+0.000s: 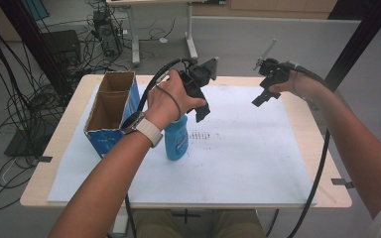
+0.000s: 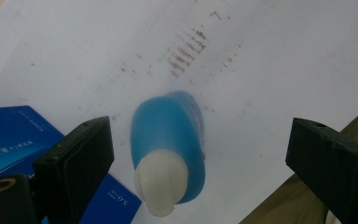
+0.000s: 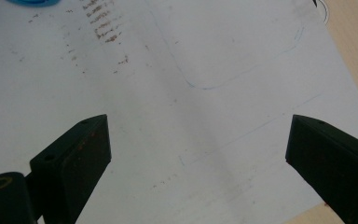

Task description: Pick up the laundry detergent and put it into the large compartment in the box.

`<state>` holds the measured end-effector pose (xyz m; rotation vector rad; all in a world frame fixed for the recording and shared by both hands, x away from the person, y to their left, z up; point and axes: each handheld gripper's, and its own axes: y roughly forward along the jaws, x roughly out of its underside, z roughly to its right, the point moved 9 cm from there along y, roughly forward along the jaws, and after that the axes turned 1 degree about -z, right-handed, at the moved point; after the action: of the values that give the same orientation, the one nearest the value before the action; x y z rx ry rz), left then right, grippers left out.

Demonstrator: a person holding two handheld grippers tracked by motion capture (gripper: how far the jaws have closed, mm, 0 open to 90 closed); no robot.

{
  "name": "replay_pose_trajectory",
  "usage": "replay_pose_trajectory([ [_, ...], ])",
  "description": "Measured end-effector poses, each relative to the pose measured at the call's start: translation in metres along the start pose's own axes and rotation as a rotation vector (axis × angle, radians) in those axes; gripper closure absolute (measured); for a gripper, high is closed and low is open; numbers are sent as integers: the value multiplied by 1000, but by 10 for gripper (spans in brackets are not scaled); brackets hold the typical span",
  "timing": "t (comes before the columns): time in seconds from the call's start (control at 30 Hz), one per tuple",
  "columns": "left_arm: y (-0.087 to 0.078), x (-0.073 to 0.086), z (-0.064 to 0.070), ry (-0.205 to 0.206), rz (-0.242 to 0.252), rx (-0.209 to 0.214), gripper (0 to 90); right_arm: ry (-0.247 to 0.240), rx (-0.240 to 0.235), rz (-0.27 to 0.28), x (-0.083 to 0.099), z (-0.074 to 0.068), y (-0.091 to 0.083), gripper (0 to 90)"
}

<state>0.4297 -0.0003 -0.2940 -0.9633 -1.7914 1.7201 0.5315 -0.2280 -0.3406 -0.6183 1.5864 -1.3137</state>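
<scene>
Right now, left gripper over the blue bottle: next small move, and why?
Probably lower the left gripper straight down around the blue bottle. Its jaws stand wide open with the white cap between them, not touching, and the bottle stands upright on the white sheet beside the cardboard box.

One blue bottle, standing left of centre. One open carton, far left. One white sheet covering one worktop.
</scene>
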Motion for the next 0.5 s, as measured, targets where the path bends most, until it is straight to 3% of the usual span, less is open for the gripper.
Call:
replay_pose_trajectory([
  [0.2,4,3,-2,-21,-12,10,79,1,-2,-1,0,-1,0,66],
  [0.5,8,9,-9,-89,-5,11,80,-2,-3,-3,0,-1,2,65],
])
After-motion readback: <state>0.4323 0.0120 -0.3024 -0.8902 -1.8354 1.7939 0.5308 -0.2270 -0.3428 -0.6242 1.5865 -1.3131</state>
